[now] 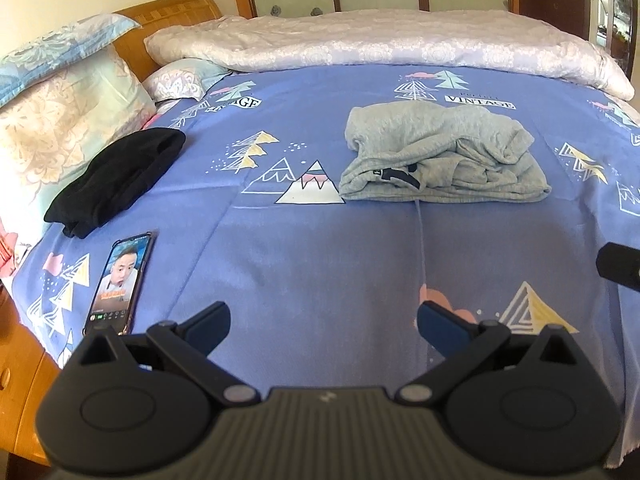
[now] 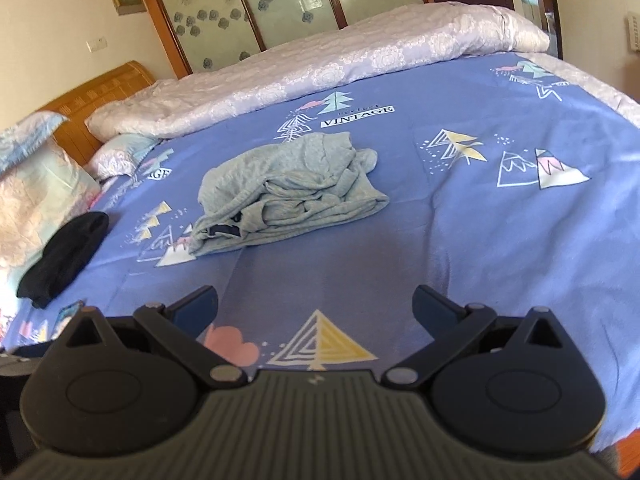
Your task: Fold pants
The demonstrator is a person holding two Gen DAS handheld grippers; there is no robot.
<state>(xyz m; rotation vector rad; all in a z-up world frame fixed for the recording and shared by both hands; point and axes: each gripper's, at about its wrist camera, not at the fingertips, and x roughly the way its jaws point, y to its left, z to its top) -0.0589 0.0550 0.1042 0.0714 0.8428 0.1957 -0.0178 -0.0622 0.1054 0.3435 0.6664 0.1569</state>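
Observation:
Grey pants (image 1: 440,156) lie in a folded, rumpled bundle on the blue patterned bedsheet (image 1: 320,260), a thin drawstring trailing toward me. They also show in the right wrist view (image 2: 288,192). My left gripper (image 1: 324,320) is open and empty, held above the sheet well short of the pants. My right gripper (image 2: 316,304) is open and empty too, also short of the pants and a little to their right. Part of the right gripper (image 1: 620,266) shows at the right edge of the left wrist view.
A folded black garment (image 1: 116,184) lies at the left near the pillows (image 1: 60,128). A phone (image 1: 120,280) with a lit screen lies on the sheet by the left edge. A rolled pale quilt (image 1: 380,44) runs along the far side. The wooden bed frame (image 1: 24,392) is at lower left.

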